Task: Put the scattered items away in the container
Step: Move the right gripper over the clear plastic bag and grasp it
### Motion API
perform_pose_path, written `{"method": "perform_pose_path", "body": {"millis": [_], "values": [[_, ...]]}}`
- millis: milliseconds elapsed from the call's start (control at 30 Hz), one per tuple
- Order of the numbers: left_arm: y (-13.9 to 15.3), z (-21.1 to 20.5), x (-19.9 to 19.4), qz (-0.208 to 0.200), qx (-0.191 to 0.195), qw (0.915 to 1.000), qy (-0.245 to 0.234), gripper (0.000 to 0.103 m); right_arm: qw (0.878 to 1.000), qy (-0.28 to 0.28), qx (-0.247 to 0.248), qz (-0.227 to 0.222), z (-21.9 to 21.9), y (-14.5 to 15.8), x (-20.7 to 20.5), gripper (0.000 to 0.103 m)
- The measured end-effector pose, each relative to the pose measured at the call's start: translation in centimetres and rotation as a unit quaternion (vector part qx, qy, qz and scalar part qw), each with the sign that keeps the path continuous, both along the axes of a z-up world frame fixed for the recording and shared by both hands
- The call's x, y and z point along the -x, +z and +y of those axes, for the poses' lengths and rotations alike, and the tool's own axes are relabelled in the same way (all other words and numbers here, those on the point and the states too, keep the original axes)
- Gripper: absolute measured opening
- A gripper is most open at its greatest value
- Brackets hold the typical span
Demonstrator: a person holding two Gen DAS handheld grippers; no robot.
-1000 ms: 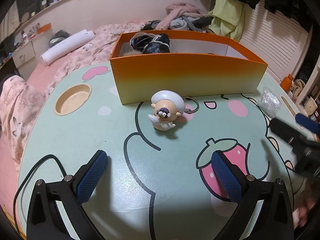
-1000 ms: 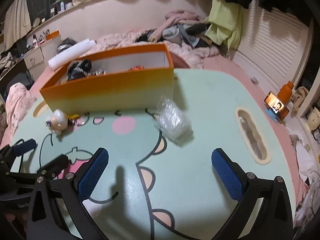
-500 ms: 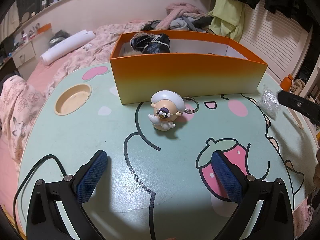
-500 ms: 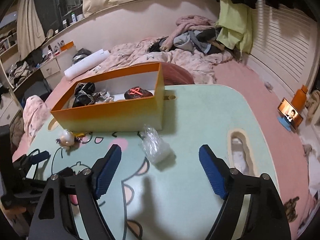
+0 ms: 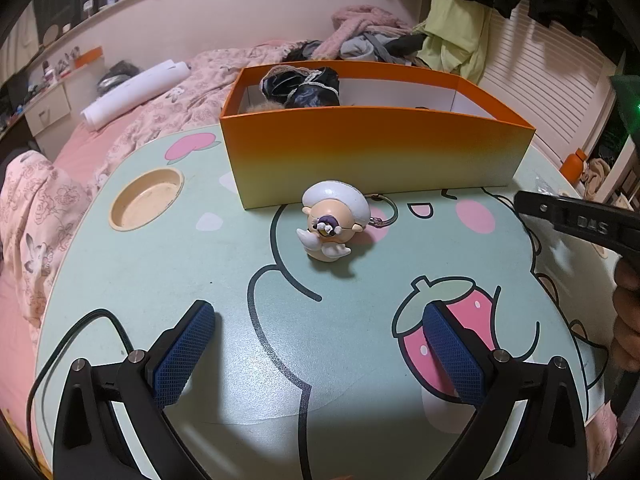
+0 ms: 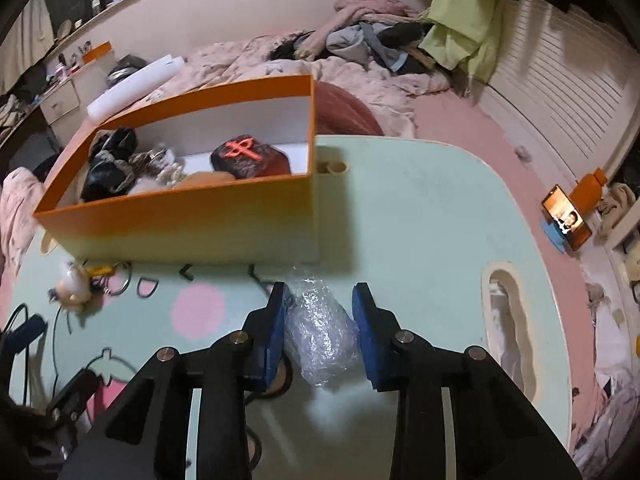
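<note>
The orange box [image 6: 192, 224] stands on the mint table [image 6: 420, 208] and holds dark cloth items and a brown piece with a red mark. In front of its right corner lies a crumpled clear plastic bag [image 6: 320, 332]. My right gripper [image 6: 320, 296] straddles the bag, its jaws closing, and both blue pads touch the bag's sides. A white winged figure keychain [image 5: 332, 220] lies in front of the box [image 5: 376, 160]. My left gripper [image 5: 316, 312] hovers open and empty, a short way in front of that figure. The right gripper's arm [image 5: 576, 224] shows at the right edge.
A round cup recess [image 5: 146, 198] sits at the table's left and a long slot recess [image 6: 506, 320] at its right. A black cable [image 5: 80, 320] trails by the left gripper. A phone on a stand [image 6: 566, 218], an orange bottle [image 6: 590, 188] and a cluttered bed surround the table.
My right gripper has moved forward over the plastic bag and narrowed its jaws from wide open to touching the bag's sides. The left gripper and the keychain have stayed put.
</note>
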State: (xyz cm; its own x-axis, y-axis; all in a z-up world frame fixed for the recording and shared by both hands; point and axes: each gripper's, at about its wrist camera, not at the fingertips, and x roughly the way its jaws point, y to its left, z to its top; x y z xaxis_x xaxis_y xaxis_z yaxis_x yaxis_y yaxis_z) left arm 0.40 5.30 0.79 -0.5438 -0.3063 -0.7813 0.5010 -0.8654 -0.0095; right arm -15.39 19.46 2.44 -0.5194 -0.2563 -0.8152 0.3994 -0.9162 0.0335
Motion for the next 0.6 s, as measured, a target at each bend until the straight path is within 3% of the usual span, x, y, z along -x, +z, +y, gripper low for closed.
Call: {"method": "perform_pose_path", "body": {"millis": [167, 367, 500, 600], "values": [[0.0, 0.0, 0.0, 0.000, 0.000, 1.0000, 0.000, 0.103, 0.999, 0.011, 0.033, 0.034, 0.8, 1.4, -2.3, 0.033], [0.1, 0.0, 0.1, -0.002, 0.000, 1.0000, 0.000, 0.103, 0.993, 0.054, 0.096, 0.036, 0.7, 2.7, -4.8, 0.033], [0.1, 0.0, 0.2, -0.002, -0.001, 1.0000, 0.000, 0.103, 0.992, 0.052, 0.111, 0.020, 0.3, 2.3, -5.3, 0.033], [0.3, 0.0, 0.1, 0.001, -0.005, 1.0000, 0.001, 0.103, 0.989, 0.058, 0.136, -0.015, 0.3, 1.6, -5.1, 0.033]]}}
